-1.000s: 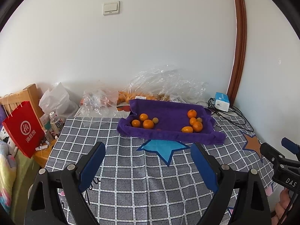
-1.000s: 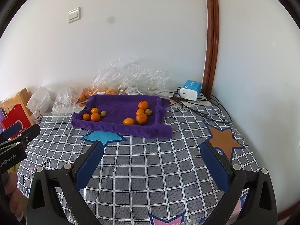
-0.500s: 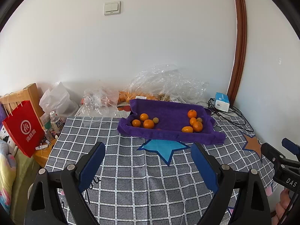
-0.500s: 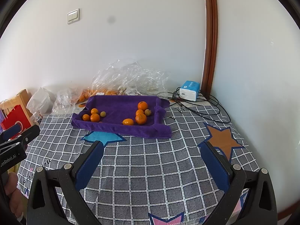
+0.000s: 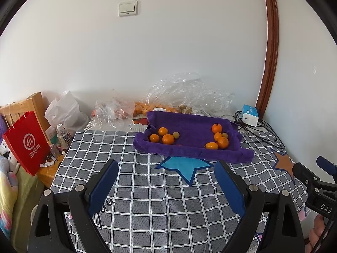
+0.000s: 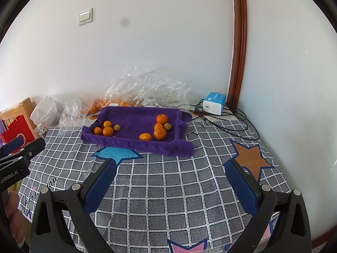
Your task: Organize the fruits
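Both grippers hover over the checked cloth (image 5: pixel 168 200), near side, well short of the purple tray (image 5: pixel 189 126). Left gripper (image 5: pixel 166 181) and right gripper (image 6: pixel 170 179): jaws spread, nothing held. The fruit lies in the tray in two clusters: left group (image 5: pixel 163 137), right group (image 5: pixel 219 138) (each includes a small greenish one). This fits either sorting under way or sorting complete; the step cannot be settled.
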The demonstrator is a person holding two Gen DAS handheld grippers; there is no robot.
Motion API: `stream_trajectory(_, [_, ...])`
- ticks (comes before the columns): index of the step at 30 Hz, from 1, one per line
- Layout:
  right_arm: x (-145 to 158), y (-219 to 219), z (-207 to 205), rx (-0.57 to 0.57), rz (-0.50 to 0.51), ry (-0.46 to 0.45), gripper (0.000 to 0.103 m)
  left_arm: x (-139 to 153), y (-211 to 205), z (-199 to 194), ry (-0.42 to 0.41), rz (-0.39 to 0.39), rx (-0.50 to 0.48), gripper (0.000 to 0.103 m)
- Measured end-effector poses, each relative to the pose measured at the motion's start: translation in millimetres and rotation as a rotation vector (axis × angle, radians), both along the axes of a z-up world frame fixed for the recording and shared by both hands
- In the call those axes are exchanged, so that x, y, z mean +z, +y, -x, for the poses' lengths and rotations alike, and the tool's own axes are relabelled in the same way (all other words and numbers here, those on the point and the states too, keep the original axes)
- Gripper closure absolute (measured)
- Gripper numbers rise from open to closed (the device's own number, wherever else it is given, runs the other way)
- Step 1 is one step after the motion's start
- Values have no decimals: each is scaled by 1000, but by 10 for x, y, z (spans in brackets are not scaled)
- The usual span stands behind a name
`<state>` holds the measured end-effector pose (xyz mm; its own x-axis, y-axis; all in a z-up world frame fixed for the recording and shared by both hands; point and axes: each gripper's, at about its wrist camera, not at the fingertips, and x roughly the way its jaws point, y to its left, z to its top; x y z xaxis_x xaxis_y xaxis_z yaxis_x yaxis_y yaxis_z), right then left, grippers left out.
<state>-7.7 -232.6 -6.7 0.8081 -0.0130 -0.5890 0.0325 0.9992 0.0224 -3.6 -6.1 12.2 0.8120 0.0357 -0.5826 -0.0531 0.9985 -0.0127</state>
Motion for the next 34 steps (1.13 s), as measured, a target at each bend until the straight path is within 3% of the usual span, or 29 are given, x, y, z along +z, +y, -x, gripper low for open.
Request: stream_trajectory(34, [15,35,17,-1,3,-3,1,14,18,14,-2,4,1,11])
